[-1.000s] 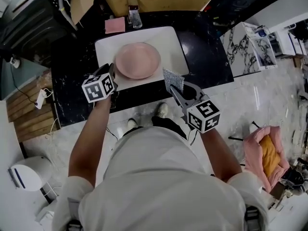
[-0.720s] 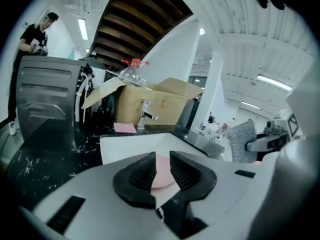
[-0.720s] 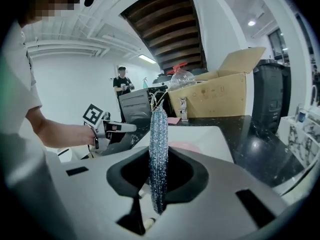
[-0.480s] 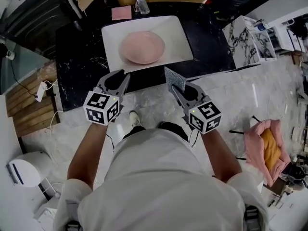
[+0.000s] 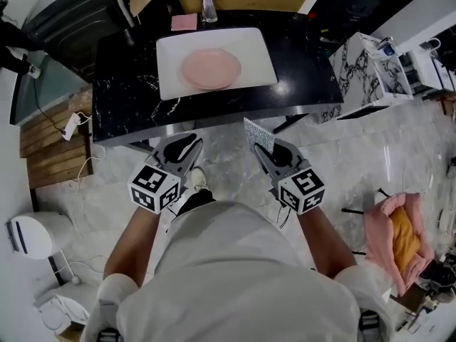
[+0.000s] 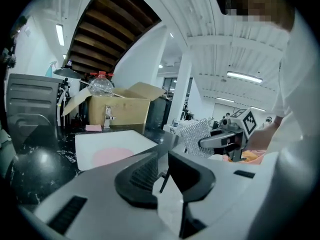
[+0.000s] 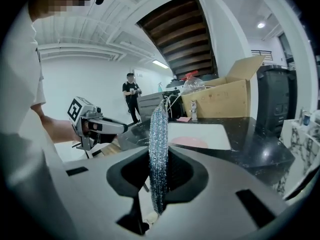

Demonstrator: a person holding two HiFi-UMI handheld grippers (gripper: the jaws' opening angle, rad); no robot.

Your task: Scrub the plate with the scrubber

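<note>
Head view: my right gripper [image 5: 269, 148] is clamped on the scrubber [image 5: 258, 133], a sheet standing on edge with its long axis running out of the jaws toward 11 o'clock. The plate [image 5: 211, 68] lies on the white tray [image 5: 253, 47] at 12 o'clock, well apart from both grippers. My left gripper [image 5: 187, 145] holds nothing; its jaws have just been closing and stand slightly apart.

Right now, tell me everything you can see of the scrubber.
The scrubber is a thin, flat, roughly rectangular pad of silvery, glittering, metallic-looking mesh. It stands on edge, clamped between the jaws of the right gripper, its lower part pinched and its upper part sticking out beyond them. Nothing else touches it. It is held above the floor, short of the black table and well apart from the pink plate.
</note>
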